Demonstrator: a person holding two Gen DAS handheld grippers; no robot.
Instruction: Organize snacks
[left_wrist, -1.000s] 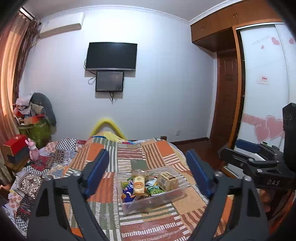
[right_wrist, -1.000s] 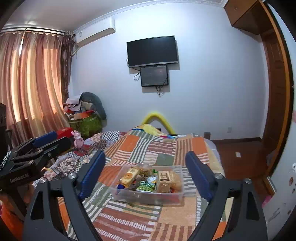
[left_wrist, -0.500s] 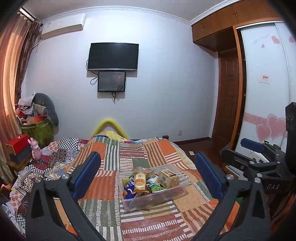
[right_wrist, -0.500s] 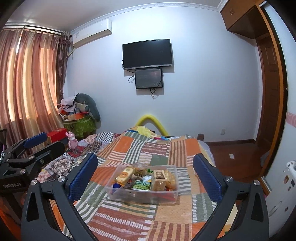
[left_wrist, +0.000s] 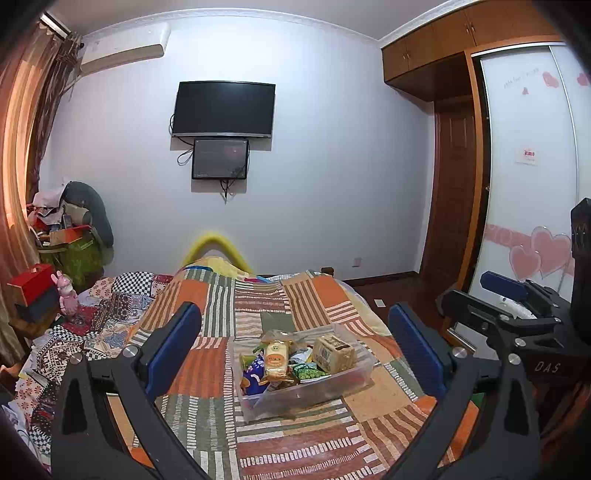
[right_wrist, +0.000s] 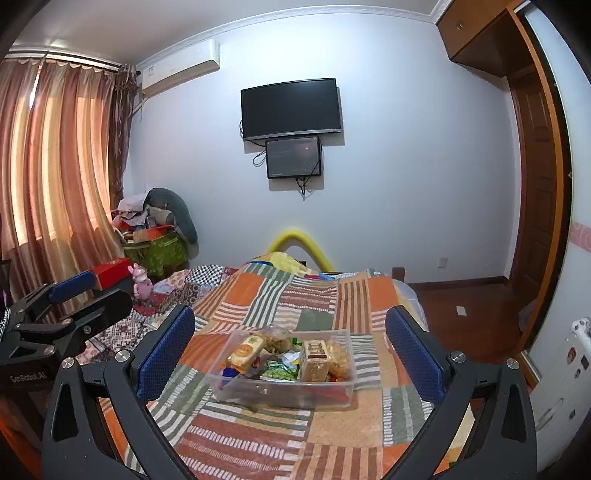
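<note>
A clear plastic box full of snack packets sits on the patchwork bedspread; it also shows in the right wrist view. Inside lie a yellow packet, a tan packet, a green packet and others. My left gripper is open and empty, held back from the box and above the bed. My right gripper is open and empty, also short of the box. Each gripper shows in the other's view, the right one at the right and the left one at the left.
The bed fills the foreground, with a second quilt on its left side. A pink toy rabbit and a red box stand at the left. A wardrobe and door are on the right, a TV on the far wall.
Both grippers have pulled back and tilted up a little, so the box sits lower and smaller in both views. Both jaws have opened wider.
</note>
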